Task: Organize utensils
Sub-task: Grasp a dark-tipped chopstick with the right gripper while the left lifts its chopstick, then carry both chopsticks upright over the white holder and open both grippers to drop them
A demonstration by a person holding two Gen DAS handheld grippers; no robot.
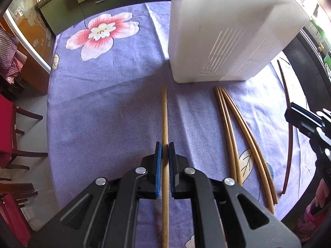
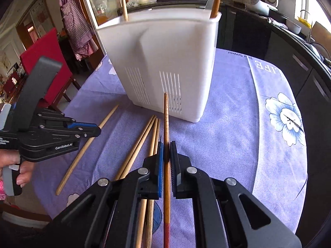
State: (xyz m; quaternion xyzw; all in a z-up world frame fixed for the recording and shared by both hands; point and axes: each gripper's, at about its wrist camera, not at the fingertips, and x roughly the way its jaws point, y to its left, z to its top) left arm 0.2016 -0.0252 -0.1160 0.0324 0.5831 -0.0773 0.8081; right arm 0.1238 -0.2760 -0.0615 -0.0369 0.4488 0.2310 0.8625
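Bamboo-pale, 1 light chopstick (image 1: 165, 124) sits pinched between the blue pads of our left gripper (image 1: 165, 146), whose fingers are closed tight on it; its tip runs ahead of the fingertips toward the white utensil holder (image 1: 223, 31). Our right gripper (image 2: 166, 146) is likewise clamped narrow on 1 reddish-brown chopstick (image 2: 166, 119), whose tip reaches the holder's slotted wall just beyond the fingers. To the left of our right fingers, 3 light chopsticks (image 2: 144, 140) lie together on the purple floral tablecloth (image 2: 227, 134), between our 2 grippers. The holder stands upright on the cloth ahead of both fingertips, with 2 chopsticks (image 2: 216, 2) already standing in it.
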